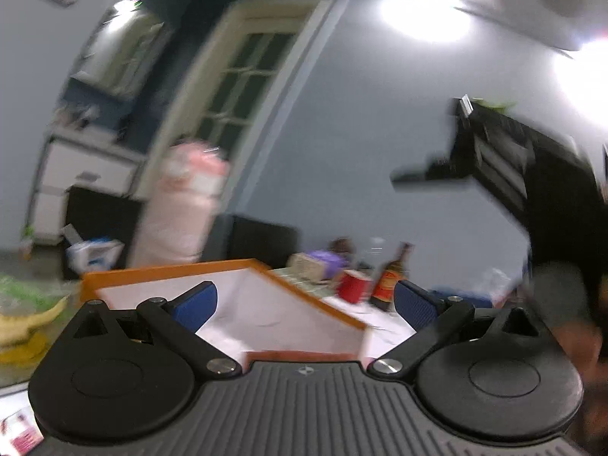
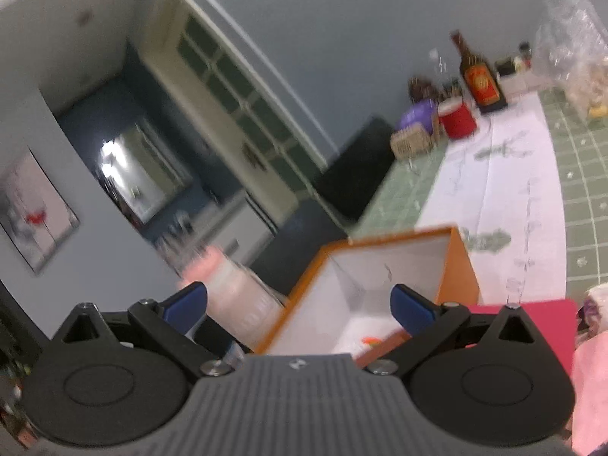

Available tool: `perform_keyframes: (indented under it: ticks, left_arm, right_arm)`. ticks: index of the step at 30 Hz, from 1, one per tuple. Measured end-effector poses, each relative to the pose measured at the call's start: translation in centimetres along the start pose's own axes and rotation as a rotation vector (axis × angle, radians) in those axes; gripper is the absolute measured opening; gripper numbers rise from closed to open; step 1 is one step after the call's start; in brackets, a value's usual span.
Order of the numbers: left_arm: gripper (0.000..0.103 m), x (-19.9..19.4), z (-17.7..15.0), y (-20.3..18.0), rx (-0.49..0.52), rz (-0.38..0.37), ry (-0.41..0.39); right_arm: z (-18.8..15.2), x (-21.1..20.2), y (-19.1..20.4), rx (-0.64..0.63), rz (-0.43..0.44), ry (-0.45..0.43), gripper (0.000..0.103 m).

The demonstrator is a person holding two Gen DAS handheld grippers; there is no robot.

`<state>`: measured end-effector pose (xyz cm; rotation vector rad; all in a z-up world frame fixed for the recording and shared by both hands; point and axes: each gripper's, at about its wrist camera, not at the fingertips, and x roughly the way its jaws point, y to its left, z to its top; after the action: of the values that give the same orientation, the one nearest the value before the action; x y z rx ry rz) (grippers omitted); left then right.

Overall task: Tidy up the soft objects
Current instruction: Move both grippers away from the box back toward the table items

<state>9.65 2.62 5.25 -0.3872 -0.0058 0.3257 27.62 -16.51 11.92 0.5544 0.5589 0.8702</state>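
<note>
An orange box with a white inside [image 1: 266,315] sits on the table right in front of my left gripper [image 1: 306,304], which is open and empty above its near edge. The same box [image 2: 383,281] shows in the right wrist view, below my right gripper [image 2: 300,306], also open and empty. A small orange-and-white item [image 2: 370,341] lies on the box floor. A pink soft cloth [image 2: 591,387] lies at the right edge. A yellow soft object [image 1: 26,326] lies left of the box. Both views are motion-blurred.
A red cup [image 2: 458,117], a dark bottle [image 2: 480,76], a woven basket [image 2: 412,140] and a clear plastic bag [image 2: 570,38] stand at the table's far end on a green checked cloth [image 2: 585,174]. A pink flat item [image 2: 539,315] lies beside the box. A tall pink wrapped bundle [image 1: 182,212] stands beyond the table.
</note>
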Motion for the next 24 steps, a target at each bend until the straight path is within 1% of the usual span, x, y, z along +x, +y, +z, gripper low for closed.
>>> perform_keyframes:
  ticks: [4, 6, 8, 10, 11, 12, 13, 14, 15, 16, 17, 18, 19, 21, 22, 24]
  left_arm:
    - [0.103, -1.0, -1.2, -2.3, 0.115, -0.149, -0.015]
    - [0.103, -1.4, -1.9, -3.3, 0.175, -0.209, -0.016]
    - [0.103, -1.6, -2.5, -4.2, 0.221, -0.247, 0.004]
    - [0.103, -1.5, -3.2, -4.9, 0.267, -0.286, 0.036]
    - [0.103, -1.5, -3.6, -5.2, 0.289, -0.308, 0.051]
    - [0.103, -1.5, -3.9, -5.5, 0.308, -0.324, 0.064]
    - [0.103, -1.5, -4.2, -5.8, 0.322, -0.334, 0.072]
    - [0.103, -1.6, -4.5, -6.0, 0.334, -0.341, 0.074]
    - [0.103, -1.7, -4.7, -6.1, 0.348, -0.35, 0.073]
    - [0.103, -1.8, -4.9, -6.4, 0.369, -0.358, 0.072]
    - [0.103, -1.8, -5.3, -6.7, 0.387, -0.358, 0.07]
    - [0.103, -2.0, -5.7, -7.0, 0.407, -0.348, 0.066]
    - [0.103, -1.9, -6.0, -7.2, 0.426, -0.338, 0.065]
    - [0.103, -1.8, -6.4, -7.5, 0.448, -0.348, 0.075]
    - [0.103, -1.8, -6.5, -7.5, 0.453, -0.355, 0.08]
    - [0.103, -1.8, -6.8, -7.7, 0.465, -0.356, 0.081]
  right_arm:
    - [0.3, -5.2, 0.8, 0.006, -0.036, -0.133, 0.1]
    - [0.1, -7.2, 0.9, 0.005, -0.07, -0.17, 0.1]
    - [-0.2, -8.2, 1.4, -0.053, -0.138, -0.174, 0.1]
    - [-0.1, -8.0, 2.4, -0.17, -0.226, -0.129, 0.1]
    - [0.0, -7.6, 3.1, -0.232, -0.252, -0.098, 0.096]
    - [0.0, -7.1, 3.6, -0.285, -0.263, -0.055, 0.085]
    - [0.1, -6.2, 4.3, -0.338, -0.276, 0.002, 0.079]
    - [0.0, -5.3, 4.9, -0.397, -0.296, 0.061, 0.07]
    - [-0.2, -4.1, 5.6, -0.461, -0.323, 0.123, 0.062]
    - [-0.5, -2.8, 6.3, -0.524, -0.353, 0.187, 0.059]
    - [-0.9, -1.2, 6.8, -0.581, -0.383, 0.261, 0.05]
    - [-1.3, 0.5, 7.1, -0.626, -0.407, 0.333, 0.039]
    - [-1.8, 2.2, 7.3, -0.663, -0.427, 0.402, 0.034]
    - [-3.0, 5.0, 7.6, -0.704, -0.448, 0.526, 0.02]
    - [-3.7, 6.1, 7.6, -0.723, -0.469, 0.575, 0.016]
    - [-4.9, 8.3, 7.6, -0.791, -0.523, 0.655, 0.015]
